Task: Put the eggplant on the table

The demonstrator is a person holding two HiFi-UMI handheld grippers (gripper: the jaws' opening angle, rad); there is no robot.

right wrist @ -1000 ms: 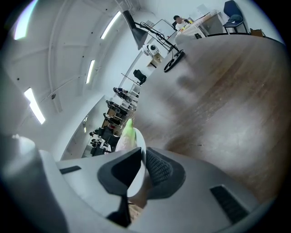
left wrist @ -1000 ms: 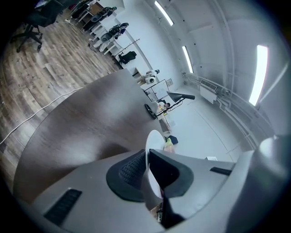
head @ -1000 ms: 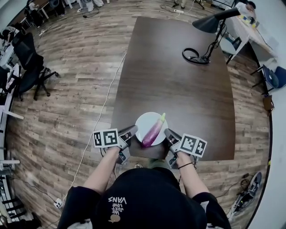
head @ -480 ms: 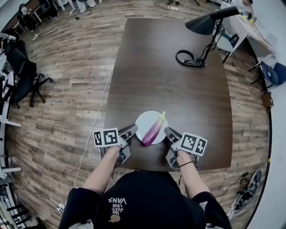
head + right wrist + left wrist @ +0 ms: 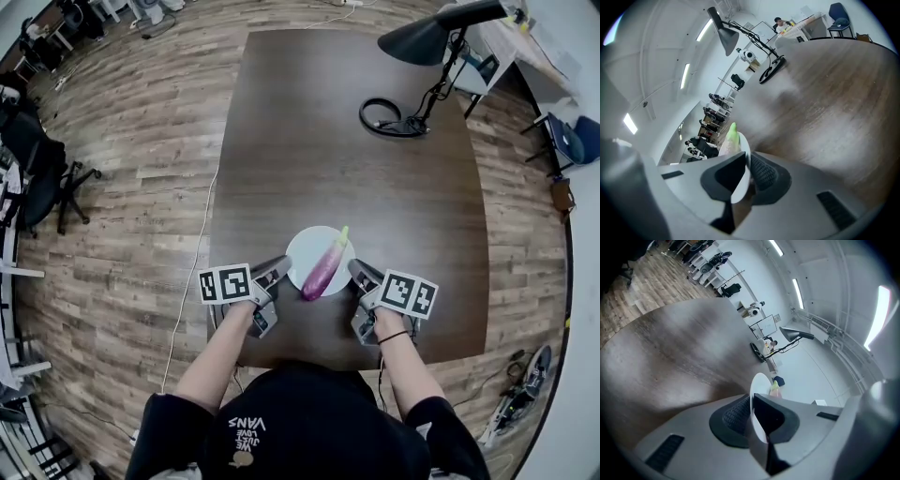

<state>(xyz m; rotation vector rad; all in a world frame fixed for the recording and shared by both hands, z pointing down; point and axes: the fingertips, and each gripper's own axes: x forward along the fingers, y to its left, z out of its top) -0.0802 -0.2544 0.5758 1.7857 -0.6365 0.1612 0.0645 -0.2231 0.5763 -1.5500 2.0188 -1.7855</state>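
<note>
Wood-plank floor [image 5: 141,141] surrounds the dark table [image 5: 337,141]; black desk lamp [image 5: 422,39] on its far-right corner, office chair [image 5: 42,178] well left.

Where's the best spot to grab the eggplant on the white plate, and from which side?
Probably mid-length on the thick purple body of the eggplant, coming from above and closing across its width. It lies flat and diagonal on the plate, and its green stem end tapers thin.
</note>
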